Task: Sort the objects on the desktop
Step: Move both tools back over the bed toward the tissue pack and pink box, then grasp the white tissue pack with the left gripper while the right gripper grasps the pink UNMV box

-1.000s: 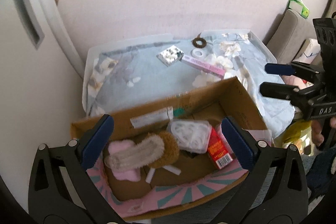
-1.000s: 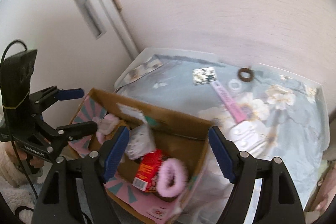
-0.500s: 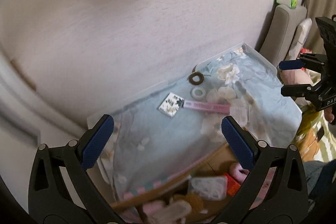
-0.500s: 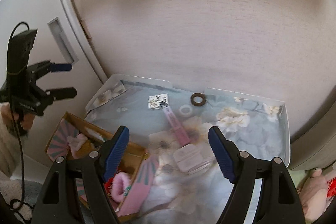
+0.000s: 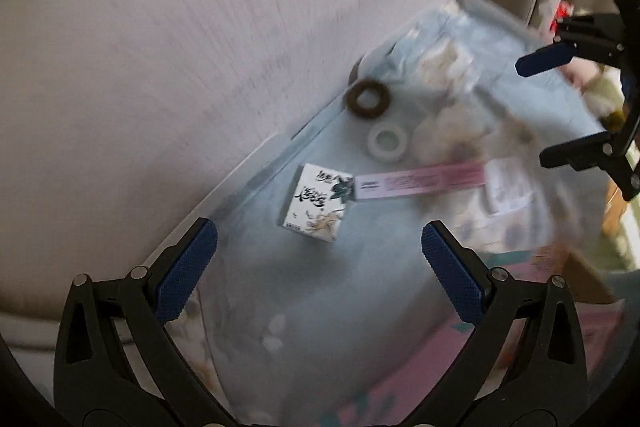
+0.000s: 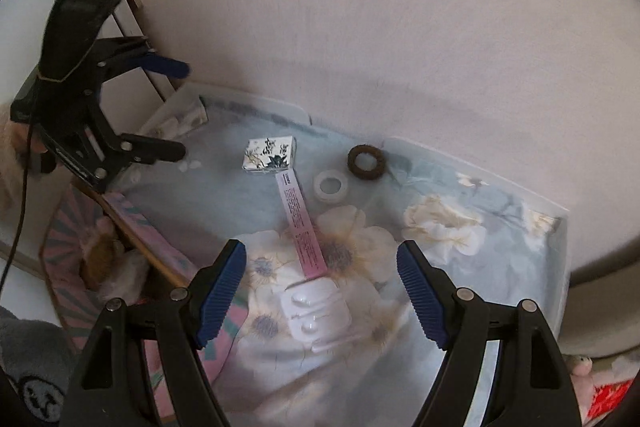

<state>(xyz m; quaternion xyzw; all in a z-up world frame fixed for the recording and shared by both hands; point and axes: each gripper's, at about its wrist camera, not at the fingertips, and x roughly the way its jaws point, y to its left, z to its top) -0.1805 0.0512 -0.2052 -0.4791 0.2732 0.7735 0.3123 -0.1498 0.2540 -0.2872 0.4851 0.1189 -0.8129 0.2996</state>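
both the left gripper point(image 5: 319, 269) and right gripper point(image 6: 321, 293) hold their jaws wide and empty. a small box point(image 5: 318, 202) lies just beyond the left jaws, near the counter point(image 5: 256, 163) edge. a white case point(image 6: 316, 311) sits between the right jaws.

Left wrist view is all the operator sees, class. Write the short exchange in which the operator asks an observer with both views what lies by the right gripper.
Operator: What is under the right gripper?
Observer: A white plastic case, between its open fingers and untouched.
Operator: Does the pink strip reach it?
Observer: Yes, the strip's near end meets the case's far edge.
Operator: Anything in the cardboard box?
Observer: Fluffy brown and white things lie inside.
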